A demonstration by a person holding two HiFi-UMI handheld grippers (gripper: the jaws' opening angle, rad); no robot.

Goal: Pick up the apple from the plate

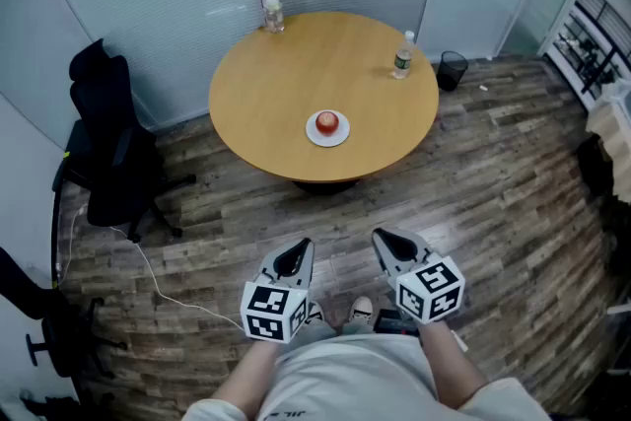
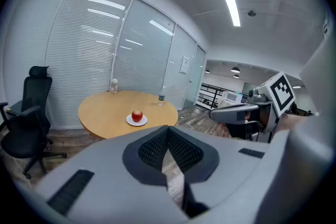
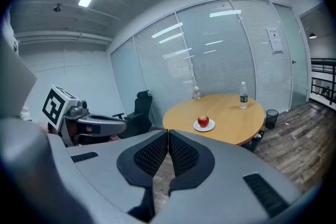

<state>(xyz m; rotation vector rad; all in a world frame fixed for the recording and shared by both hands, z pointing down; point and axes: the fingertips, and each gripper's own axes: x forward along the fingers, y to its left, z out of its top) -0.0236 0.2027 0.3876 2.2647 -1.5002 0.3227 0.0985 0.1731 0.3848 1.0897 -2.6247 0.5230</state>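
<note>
A red apple (image 1: 328,122) rests on a small white plate (image 1: 315,135) near the front edge of a round wooden table (image 1: 266,74). The apple (image 2: 137,115) and the plate (image 2: 130,121) show far ahead in the left gripper view, and the apple (image 3: 203,121) on its plate (image 3: 210,126) likewise in the right gripper view. Both grippers are held close to the person's body, well short of the table. My left gripper (image 1: 301,249) is shut and holds nothing. My right gripper (image 1: 382,240) is shut with its pads together, also empty.
A plastic water bottle (image 1: 402,55) stands at the table's right side and a jar (image 1: 273,14) at its far edge. A black office chair (image 1: 108,148) stands left of the table, a cable (image 1: 158,286) crosses the wooden floor, and a black bin (image 1: 453,69) sits at the right.
</note>
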